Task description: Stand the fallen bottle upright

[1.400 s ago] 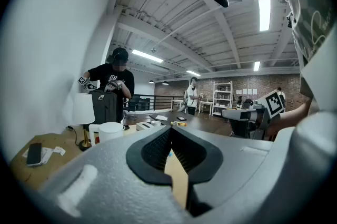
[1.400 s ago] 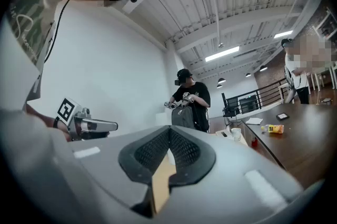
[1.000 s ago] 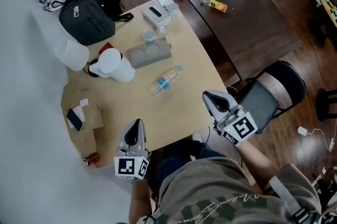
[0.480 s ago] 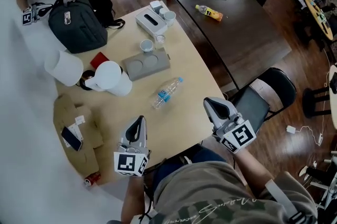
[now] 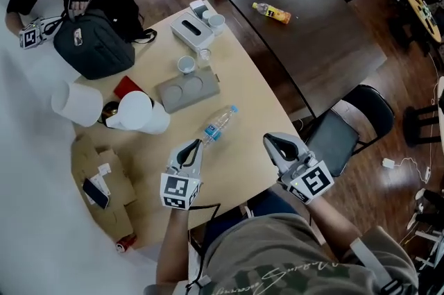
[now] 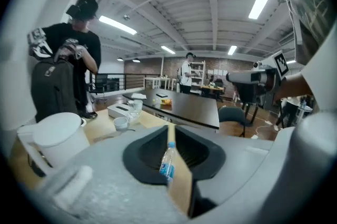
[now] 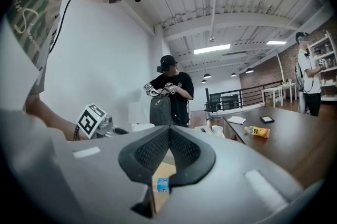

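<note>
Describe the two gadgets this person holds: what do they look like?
The left gripper and right gripper are pale grey shells with black ribbed jaws shaped like a beak. Each carries a white cube of black square markers. The shirt is grey-green.

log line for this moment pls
bottle: lying on table | left claw: shut, empty, near bottle base | right claw: shut, empty

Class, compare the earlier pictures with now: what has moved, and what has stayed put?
The left tool moved forward across the table, up to the base of the fallen bottle; nothing was grasped. The bottle still lies on its side; the right tool stays near the table edge.
</note>
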Demonstrator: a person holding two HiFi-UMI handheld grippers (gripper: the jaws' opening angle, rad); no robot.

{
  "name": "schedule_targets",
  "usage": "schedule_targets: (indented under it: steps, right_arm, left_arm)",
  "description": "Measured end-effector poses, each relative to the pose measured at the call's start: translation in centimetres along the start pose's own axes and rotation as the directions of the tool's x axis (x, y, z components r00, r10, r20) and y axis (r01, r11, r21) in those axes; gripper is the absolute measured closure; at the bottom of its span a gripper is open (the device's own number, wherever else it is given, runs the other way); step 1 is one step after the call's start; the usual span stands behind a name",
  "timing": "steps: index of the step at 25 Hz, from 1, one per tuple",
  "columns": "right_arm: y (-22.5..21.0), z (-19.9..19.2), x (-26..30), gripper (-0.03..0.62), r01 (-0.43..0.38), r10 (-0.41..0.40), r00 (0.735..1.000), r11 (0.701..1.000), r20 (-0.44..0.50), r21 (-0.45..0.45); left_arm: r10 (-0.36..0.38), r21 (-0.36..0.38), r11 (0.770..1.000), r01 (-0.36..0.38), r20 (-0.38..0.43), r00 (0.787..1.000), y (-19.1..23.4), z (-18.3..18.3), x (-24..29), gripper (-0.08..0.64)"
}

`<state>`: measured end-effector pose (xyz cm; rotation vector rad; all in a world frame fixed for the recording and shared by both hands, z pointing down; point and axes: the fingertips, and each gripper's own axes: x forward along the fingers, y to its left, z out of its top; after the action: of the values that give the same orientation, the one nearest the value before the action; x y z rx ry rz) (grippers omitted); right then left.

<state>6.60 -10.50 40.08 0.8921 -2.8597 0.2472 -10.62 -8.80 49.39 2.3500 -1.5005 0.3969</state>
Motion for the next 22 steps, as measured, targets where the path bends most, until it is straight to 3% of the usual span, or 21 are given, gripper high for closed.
schedule_targets:
  steps: [2,4,7,17,19,22]
  right_arm:
    - [-1.1,-0.1,0.2,0.588,0.019,-0.019,1.0,1.0,0.002,0.008]
    - [-1.6,-0.5,0.2,0.588,0.029,-0.029,1.0,0.999,-0.004,0.013]
    - [-2.0,-1.2,0.2,0.588,0.043,-0.043,0.999,0.999,-0.011,0.031]
    - [-4.7,-3.3,-0.4,0.588,0.092,-0.09,0.995,0.993,-0.031,0.07]
    - [-5.2,-3.7,-0.2,0.588,0.094,-0.092,0.995,0.993,-0.037,0.072]
    - [-5.4,-4.0,0.2,0.588,0.087,-0.085,0.996,0.993,-0.036,0.08]
  left_arm:
    - [-0.053,0.046,0.997,0.058,-0.105,0.993,-0.1,-1.7,3.2,0.345]
    - [-0.098,0.109,0.986,0.125,-0.226,0.969,-0.4,-3.8,6.1,0.329]
    - [-0.135,0.169,0.963,0.211,-0.379,0.916,-0.8,-6.6,9.8,0.322]
    - [-0.129,0.15,0.947,0.283,-0.631,0.765,0.0,-15.7,16.9,0.324]
    - [-0.132,0.137,0.948,0.286,-0.649,0.749,0.0,-16.8,17.7,0.322]
    - [-0.131,0.135,0.949,0.284,-0.65,0.748,0.2,-17.3,18.3,0.293]
